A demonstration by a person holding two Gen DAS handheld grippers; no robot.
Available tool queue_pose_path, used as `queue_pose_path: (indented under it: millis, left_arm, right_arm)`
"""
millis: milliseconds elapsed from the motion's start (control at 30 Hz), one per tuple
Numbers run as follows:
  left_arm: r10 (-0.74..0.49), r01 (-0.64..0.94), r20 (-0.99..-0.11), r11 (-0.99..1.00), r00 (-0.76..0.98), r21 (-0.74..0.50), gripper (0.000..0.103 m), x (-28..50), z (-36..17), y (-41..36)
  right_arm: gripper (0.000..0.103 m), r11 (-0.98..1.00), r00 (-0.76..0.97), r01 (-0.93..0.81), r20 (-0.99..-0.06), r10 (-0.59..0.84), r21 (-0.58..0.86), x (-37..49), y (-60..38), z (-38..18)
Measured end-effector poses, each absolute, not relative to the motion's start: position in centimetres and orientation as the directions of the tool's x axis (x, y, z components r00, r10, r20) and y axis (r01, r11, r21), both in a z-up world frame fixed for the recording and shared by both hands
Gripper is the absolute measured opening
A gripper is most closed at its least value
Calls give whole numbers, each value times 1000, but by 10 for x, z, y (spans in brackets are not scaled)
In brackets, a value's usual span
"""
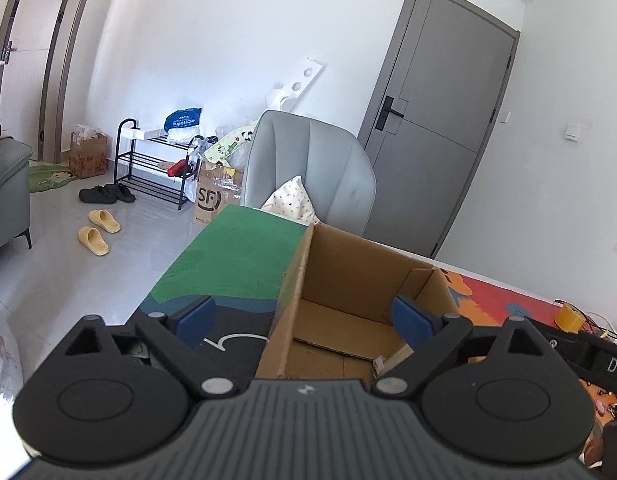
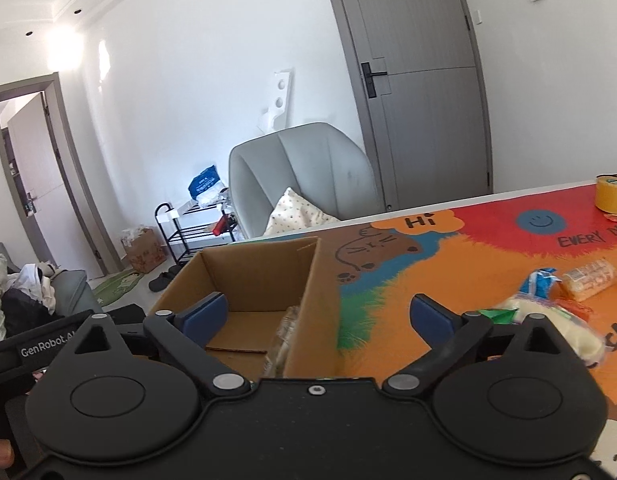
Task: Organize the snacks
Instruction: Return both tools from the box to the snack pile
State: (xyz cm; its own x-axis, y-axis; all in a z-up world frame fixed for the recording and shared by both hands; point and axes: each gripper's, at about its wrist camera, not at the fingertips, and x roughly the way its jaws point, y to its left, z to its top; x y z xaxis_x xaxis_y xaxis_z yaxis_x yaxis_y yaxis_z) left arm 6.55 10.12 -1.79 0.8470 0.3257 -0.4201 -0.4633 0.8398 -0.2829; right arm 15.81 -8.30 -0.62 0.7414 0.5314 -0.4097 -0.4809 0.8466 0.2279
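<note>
An open cardboard box (image 1: 348, 280) stands on the colourful table mat (image 1: 244, 256); it also shows in the right wrist view (image 2: 264, 272). My left gripper (image 1: 304, 316) is open and empty, straddling the box's left wall. My right gripper (image 2: 320, 316) is open and empty, straddling the box's right wall. A clear-wrapped snack (image 2: 284, 336) leans inside the box against that wall. Loose snacks lie on the mat to the right: an orange biscuit pack (image 2: 588, 278), a blue packet (image 2: 542, 280) and a white bag (image 2: 548, 320).
A yellow tape roll (image 2: 611, 196) sits at the table's far right; it also shows in the left wrist view (image 1: 570, 316). A grey armchair (image 1: 308, 164) with a cushion stands behind the table. A shoe rack (image 1: 152, 160), boxes and slippers are on the floor.
</note>
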Motion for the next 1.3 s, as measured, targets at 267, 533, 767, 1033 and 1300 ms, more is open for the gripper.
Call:
queue_pose_path:
  millis: [267,533,767,1033,1300]
  left_arm:
    - [229,-384,-414,858,881,-341,95,69,-15,72]
    - [150,-281,-403,915,903,-289,94,80,-10,32]
    - [81,-195,-417,952,905,-237,94,89,-12,-4]
    - [33,-132,-448,973,894,-191,91,95,-18,-37]
    - [-4,-78,-498,987,867,-144,81,112,-29,-63]
  right_arm:
    - [103,890,775,-385,-438,455,243,157,-130,-15]
    - [103,921,791,-291,-476,384,260,158,-182,-29]
    - [97,930,784,-251,-507,358,269,151,-216,-43]
    - [87,925,757,-244,-539,370,292,150,-237,-58]
    - [82,919,719,-251,-578,386,303,154,-241,-83]
